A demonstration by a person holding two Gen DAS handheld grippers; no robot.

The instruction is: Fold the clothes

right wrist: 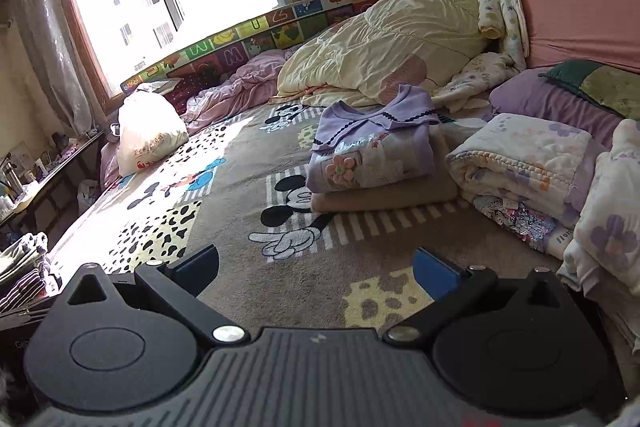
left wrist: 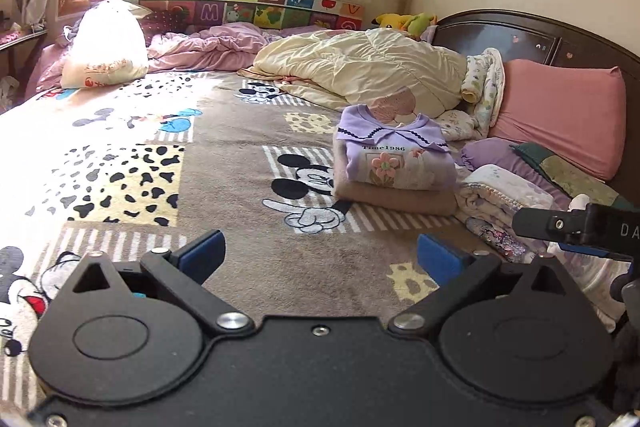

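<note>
Left claw (left wrist: 320, 257) wide open, empty, right claw (right wrist: 316, 269) likewise, above blanket (left wrist: 248, 187)

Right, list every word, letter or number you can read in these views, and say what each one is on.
"Time1986": chest of the folded lilac sweatshirt on the beige folded garment.
"M", "W", "Z", "V": tiles of the colourful alphabet play mat under the window.
"DA", cut off: the black right gripper at the frame edge.
Red print on the white plastic bag: too blurred to read.

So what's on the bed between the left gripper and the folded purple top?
Only the cartoon mouse blanket. In the left wrist view, nothing else lies between the open left gripper and the folded purple top. The right wrist view agrees.
</note>
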